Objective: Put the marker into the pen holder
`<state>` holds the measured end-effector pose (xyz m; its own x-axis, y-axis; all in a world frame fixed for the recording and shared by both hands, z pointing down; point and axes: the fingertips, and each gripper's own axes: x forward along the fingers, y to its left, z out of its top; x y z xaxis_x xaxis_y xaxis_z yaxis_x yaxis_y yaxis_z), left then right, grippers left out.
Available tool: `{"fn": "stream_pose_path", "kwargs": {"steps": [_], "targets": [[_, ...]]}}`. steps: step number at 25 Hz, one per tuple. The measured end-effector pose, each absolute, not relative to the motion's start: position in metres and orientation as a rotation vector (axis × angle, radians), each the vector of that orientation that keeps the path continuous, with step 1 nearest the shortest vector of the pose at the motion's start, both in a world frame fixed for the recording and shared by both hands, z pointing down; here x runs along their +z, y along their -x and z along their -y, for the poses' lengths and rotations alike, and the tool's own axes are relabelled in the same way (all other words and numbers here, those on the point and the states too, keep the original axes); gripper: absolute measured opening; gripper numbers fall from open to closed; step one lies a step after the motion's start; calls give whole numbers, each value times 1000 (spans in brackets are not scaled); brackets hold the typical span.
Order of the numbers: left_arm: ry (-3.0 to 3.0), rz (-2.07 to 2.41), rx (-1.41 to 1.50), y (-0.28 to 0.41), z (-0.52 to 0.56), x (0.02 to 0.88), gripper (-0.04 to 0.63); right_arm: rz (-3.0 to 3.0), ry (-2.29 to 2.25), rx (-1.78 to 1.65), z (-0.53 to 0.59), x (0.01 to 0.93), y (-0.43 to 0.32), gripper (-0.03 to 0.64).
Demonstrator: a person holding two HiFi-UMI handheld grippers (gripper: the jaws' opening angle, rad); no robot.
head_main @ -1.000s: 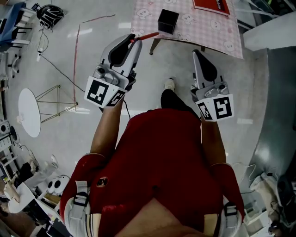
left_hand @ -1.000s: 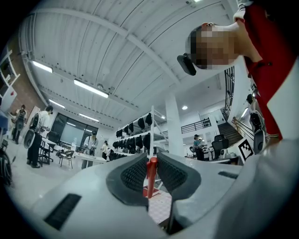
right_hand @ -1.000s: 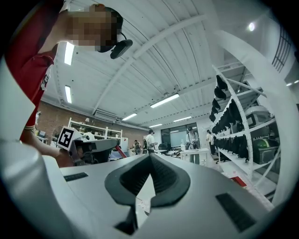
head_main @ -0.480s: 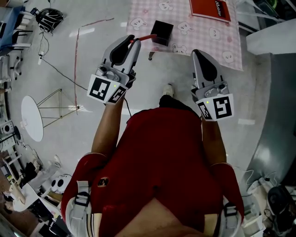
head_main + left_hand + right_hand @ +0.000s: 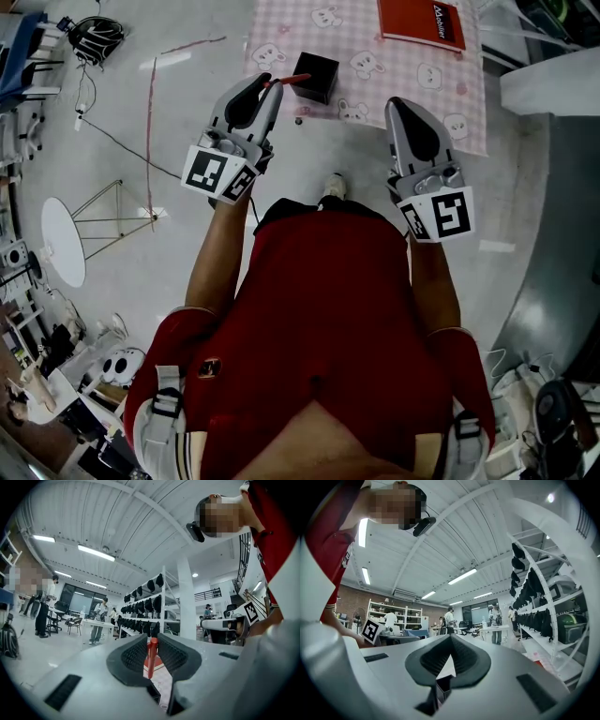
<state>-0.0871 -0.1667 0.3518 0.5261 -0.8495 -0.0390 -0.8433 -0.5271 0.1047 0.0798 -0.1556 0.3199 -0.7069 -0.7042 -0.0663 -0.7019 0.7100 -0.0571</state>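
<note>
My left gripper [image 5: 267, 82] is shut on a red marker [image 5: 292, 79], whose free end sticks out to the right and reaches the near left edge of the black square pen holder [image 5: 314, 77]. In the left gripper view the red marker [image 5: 152, 657] stands upright, pinched between the ribbed pads. The pen holder stands near the front edge of a pink checked table [image 5: 375, 56]. My right gripper [image 5: 405, 103] is shut with nothing in it, over the table's near edge to the right of the holder; its pads [image 5: 451, 654] meet at the tip.
A red book [image 5: 421, 22] lies at the table's far side. To the left are a round white stool top [image 5: 62, 241], a wire frame [image 5: 112, 202] and cables [image 5: 98, 37] on the floor. Shelving and people fill the gripper views' background.
Both grippers and the person have moved forward toward the table. The marker tip has gone from left of the pen holder to its near left edge. Both grippers stay shut.
</note>
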Motion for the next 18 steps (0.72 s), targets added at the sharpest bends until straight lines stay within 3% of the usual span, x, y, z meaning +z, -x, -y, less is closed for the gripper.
{"fn": "stream_pose_path", "kwargs": {"steps": [18], "targets": [[-2625,1440,48,84,199,418,71,-2836,1250,-110,164,332,-84,-2]]}}
